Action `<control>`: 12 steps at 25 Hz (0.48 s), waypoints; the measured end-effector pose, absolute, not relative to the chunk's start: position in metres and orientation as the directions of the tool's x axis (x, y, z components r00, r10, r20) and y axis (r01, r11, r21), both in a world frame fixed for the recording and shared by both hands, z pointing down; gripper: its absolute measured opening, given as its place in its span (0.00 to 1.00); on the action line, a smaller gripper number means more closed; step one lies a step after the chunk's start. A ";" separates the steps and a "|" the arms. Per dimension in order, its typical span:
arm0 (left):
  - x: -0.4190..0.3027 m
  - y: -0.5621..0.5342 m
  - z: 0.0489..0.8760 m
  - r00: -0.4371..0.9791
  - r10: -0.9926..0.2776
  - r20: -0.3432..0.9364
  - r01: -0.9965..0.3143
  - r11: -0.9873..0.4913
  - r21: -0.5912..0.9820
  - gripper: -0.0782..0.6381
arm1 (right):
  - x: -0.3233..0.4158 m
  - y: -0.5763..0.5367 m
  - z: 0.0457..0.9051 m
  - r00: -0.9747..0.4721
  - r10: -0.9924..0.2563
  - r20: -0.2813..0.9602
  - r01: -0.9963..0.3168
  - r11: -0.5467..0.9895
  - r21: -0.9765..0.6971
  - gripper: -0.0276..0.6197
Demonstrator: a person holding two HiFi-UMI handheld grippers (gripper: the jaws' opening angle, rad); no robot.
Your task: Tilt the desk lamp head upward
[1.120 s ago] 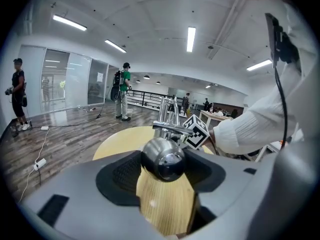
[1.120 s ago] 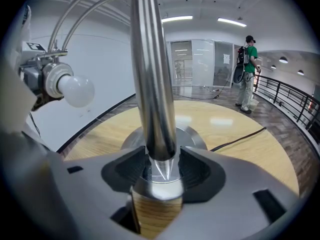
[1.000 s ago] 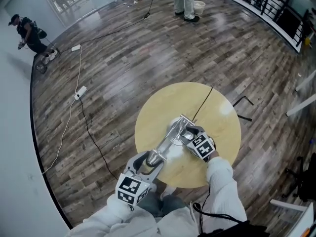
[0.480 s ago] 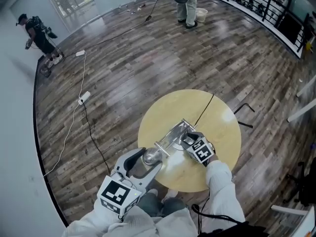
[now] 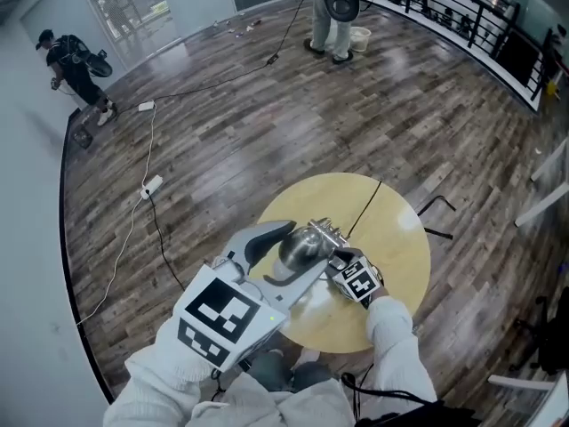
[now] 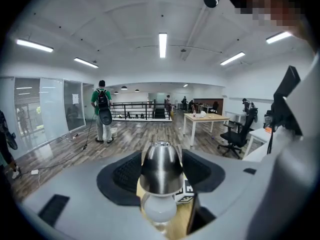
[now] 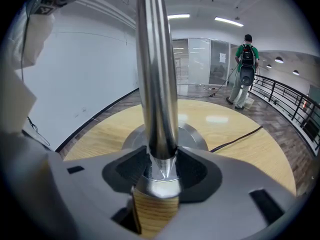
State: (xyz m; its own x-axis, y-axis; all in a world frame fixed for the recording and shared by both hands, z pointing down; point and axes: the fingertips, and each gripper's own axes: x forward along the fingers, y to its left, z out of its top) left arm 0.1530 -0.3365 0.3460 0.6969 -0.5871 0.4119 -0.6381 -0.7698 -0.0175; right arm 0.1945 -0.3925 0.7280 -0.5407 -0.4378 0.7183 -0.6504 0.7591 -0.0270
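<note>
A silver desk lamp stands on the round wooden table point(image 5: 400, 229). My left gripper point(image 5: 295, 238) is shut on the lamp head point(image 5: 305, 244), held high above the table. In the left gripper view the metal shade point(image 6: 160, 166) sits between the jaws of the left gripper point(image 6: 161, 174), with the white bulb point(image 6: 158, 210) pointing back at the camera. My right gripper point(image 5: 343, 263) is shut on the lamp stem low down. In the right gripper view the stem point(image 7: 156, 79) rises from between the jaws of the right gripper point(image 7: 162, 170), with the round base point(image 7: 192, 133) just beyond.
The lamp's black cord point(image 5: 365, 197) runs over the table's far edge. A black bent rod point(image 5: 437, 206) lies on the wood floor at the right. White cables point(image 5: 147, 163) trail at the left. One person stands at the far railing point(image 5: 335, 7), another at the far left point(image 5: 76, 65).
My left gripper has risen toward the head camera with the lamp head in it, so the head swung up from low near the table's front. The right gripper stayed put on the stem.
</note>
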 end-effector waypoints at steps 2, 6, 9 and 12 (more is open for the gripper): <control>0.160 -0.344 0.340 0.705 -0.570 0.421 -0.625 -0.780 -0.009 0.47 | 0.194 -0.392 0.728 -0.540 -0.441 0.717 -0.654 0.756 -0.029 0.35; 0.163 -0.346 0.339 0.714 -0.550 0.434 -0.608 -0.794 -0.008 0.47 | 0.191 -0.390 0.732 -0.538 -0.443 0.717 -0.658 0.753 -0.028 0.35; 0.163 -0.346 0.339 0.723 -0.552 0.415 -0.608 -0.794 0.003 0.47 | 0.192 -0.389 0.732 -0.529 -0.447 0.722 -0.665 0.746 -0.026 0.35; 0.159 -0.344 0.338 0.734 -0.575 0.361 -0.619 -0.786 0.008 0.47 | 0.189 -0.389 0.733 -0.507 -0.456 0.731 -0.686 0.728 -0.021 0.35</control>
State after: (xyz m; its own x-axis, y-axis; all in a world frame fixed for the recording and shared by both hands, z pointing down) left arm 0.1588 -0.3441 0.3382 0.7343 -0.5746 0.3613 -0.6186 -0.7857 0.0077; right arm 0.1891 -0.3885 0.7330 -0.5071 -0.4564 0.7312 -0.6855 0.7277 -0.0212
